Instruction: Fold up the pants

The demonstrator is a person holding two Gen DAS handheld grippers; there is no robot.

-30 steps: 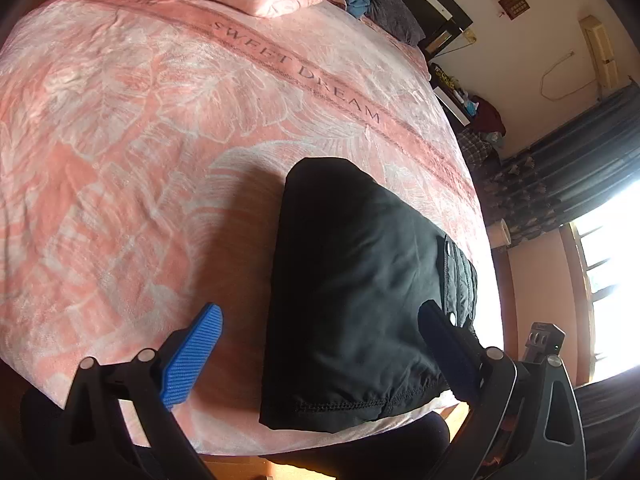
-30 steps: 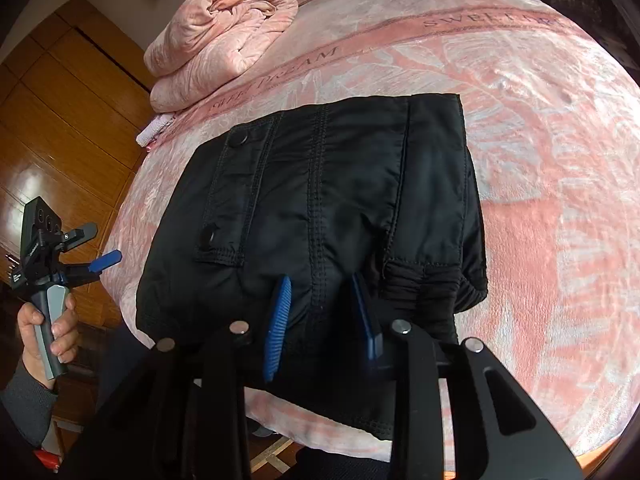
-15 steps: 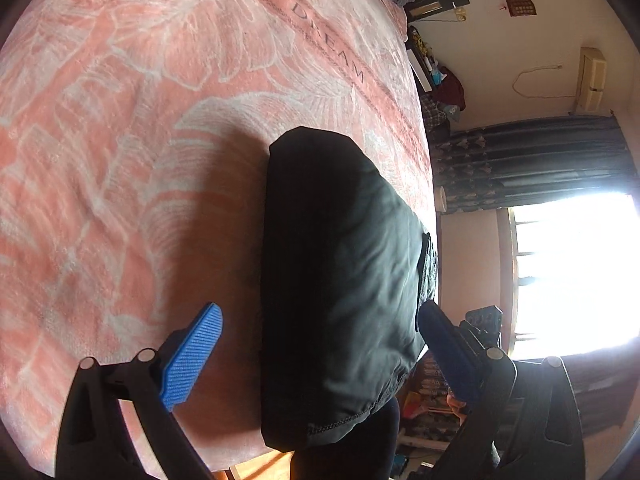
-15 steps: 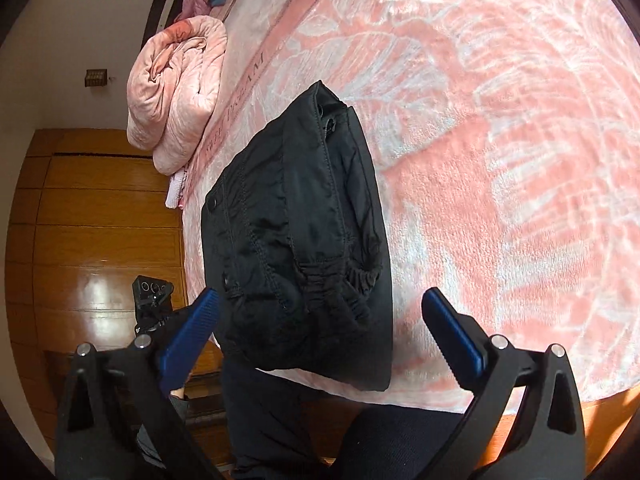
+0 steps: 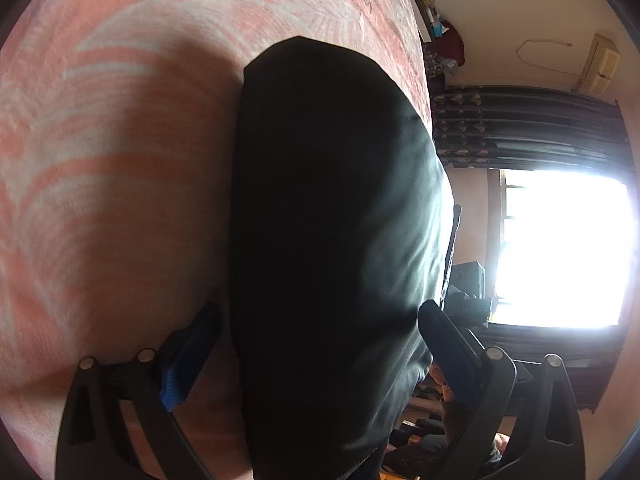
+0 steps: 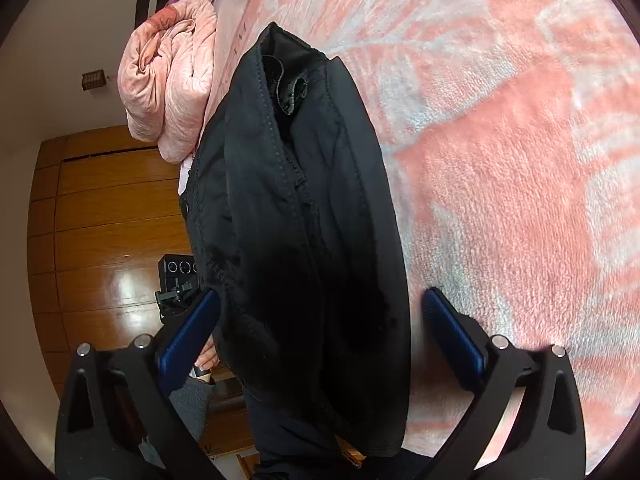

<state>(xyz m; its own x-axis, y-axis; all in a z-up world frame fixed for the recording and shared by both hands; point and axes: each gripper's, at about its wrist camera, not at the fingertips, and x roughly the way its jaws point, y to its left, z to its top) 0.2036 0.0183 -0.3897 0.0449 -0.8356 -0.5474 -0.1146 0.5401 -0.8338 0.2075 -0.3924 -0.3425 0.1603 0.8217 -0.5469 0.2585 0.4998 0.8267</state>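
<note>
Pink bedspread under folded black pants

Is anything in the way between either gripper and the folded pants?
Nothing visible. The left gripper and right gripper are both open, and each straddles an end of the black pants on the pink blanket.
</note>
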